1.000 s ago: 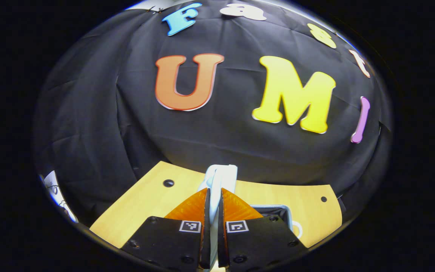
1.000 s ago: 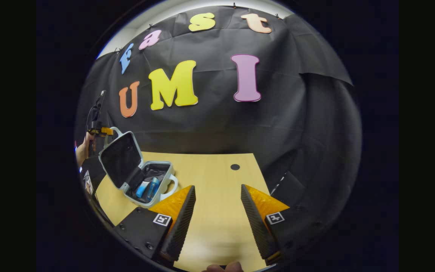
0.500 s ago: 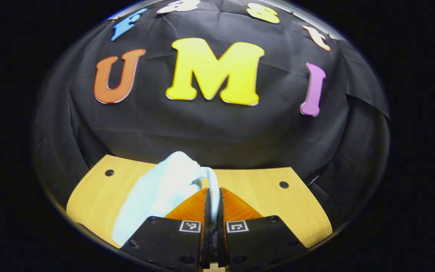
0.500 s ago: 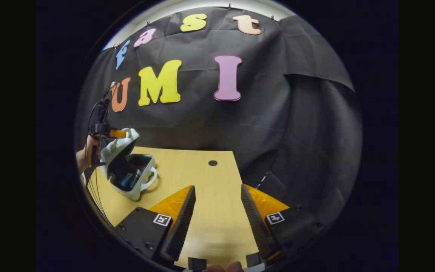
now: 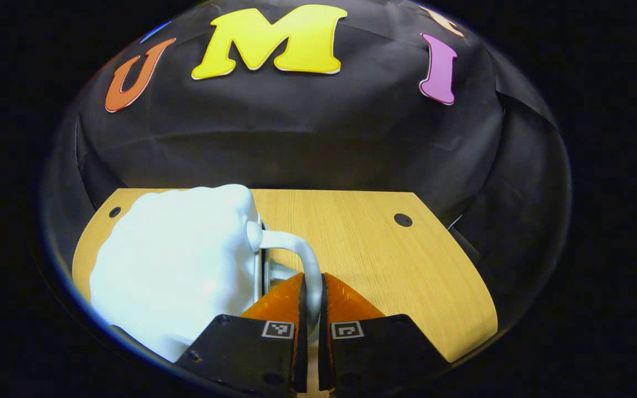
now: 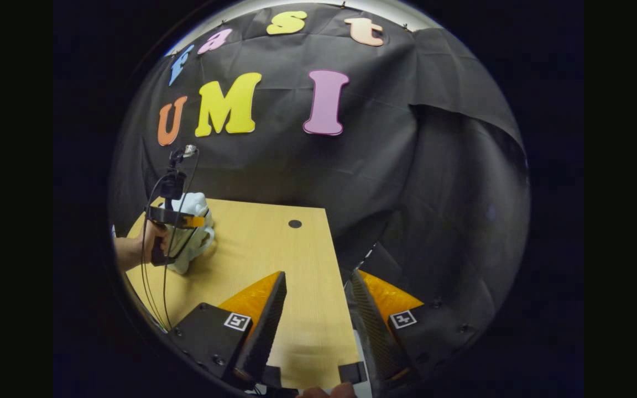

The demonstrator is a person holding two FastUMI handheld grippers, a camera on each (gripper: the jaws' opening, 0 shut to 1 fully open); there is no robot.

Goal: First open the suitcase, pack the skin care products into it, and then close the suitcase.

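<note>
Left gripper [image 5: 311,287] has both fingers pinched tight on the white handle [image 5: 296,249] of the pale suitcase [image 5: 180,265], which lies on the wooden table [image 5: 385,260] with its lid down over the base; in the right gripper view the same suitcase [image 6: 194,235] sits near the table's far left side, with a hand [image 6: 150,243] holding the left gripper [image 6: 194,222] at it. Right gripper [image 6: 316,309] hangs over the near part of the table [image 6: 274,254], well apart from the suitcase, fingers spread wide with nothing between them.
</note>
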